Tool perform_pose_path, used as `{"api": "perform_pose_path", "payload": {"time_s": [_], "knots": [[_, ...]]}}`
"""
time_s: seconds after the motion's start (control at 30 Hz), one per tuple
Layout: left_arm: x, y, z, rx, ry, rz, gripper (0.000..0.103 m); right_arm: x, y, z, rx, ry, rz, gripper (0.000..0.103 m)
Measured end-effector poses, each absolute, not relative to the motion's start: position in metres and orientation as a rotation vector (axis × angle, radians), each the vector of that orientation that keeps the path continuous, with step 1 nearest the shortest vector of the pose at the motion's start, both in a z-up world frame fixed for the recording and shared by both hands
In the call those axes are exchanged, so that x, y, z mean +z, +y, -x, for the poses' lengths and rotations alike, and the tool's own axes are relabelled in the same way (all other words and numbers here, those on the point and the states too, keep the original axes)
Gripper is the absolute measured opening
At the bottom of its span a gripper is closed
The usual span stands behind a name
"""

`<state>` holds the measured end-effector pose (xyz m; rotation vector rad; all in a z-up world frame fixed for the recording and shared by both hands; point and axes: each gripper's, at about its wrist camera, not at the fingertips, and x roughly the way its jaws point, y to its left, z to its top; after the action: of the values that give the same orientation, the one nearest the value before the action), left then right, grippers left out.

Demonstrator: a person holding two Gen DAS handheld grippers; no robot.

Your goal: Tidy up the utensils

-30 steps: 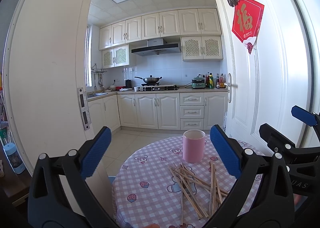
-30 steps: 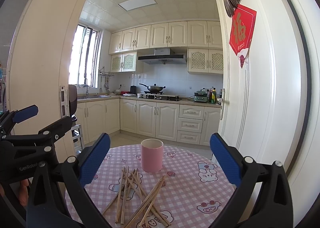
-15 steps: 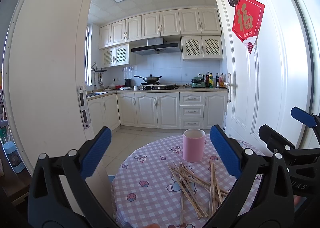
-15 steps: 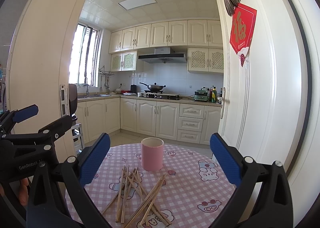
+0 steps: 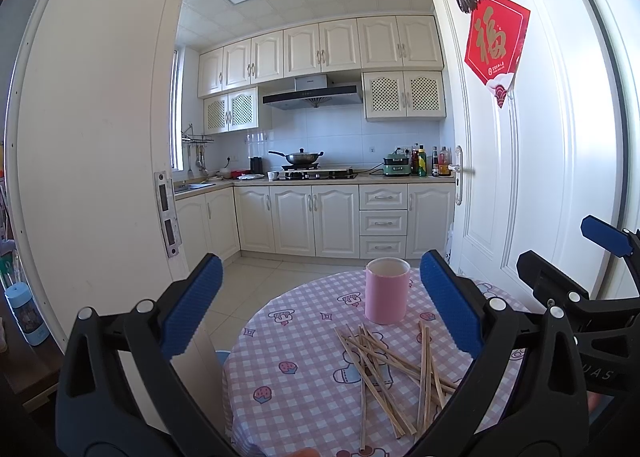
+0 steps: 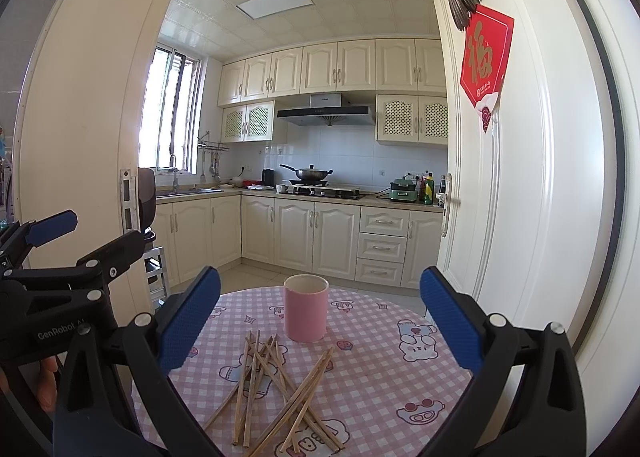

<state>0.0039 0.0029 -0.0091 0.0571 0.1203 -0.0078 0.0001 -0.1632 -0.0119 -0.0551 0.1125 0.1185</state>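
Both the left gripper [image 5: 320, 309] and right gripper [image 6: 320, 313] hung with fingers spread wide, holding nothing. Beyond them, chopsticks [image 6: 276, 385] lay scattered on the checked tabletop [image 6: 380, 369], the upright pink cup [image 6: 306, 307] just behind.

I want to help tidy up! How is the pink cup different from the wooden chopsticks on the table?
The pink cup stands upright; the chopsticks lie flat. The cup is one short, wide, pink thing; the chopsticks are many long, thin, tan sticks. The cup stands apart, farther back, while the chopsticks cross each other in a messy pile nearer the tongs. Both rest on the checked tablecloth, and neither is touched: left tongs and right tongs are open.
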Motion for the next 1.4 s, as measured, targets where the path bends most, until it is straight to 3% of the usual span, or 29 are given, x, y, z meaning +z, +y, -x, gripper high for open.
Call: {"api": "perform_pose_path", "payload": {"time_s": [1.4], "knots": [[-0.009, 0.008, -0.014, 0.012, 0.141, -0.057, 0.097, -0.011, -0.153, -0.011, 0.135, 0.135, 0.058, 0.096]]}}
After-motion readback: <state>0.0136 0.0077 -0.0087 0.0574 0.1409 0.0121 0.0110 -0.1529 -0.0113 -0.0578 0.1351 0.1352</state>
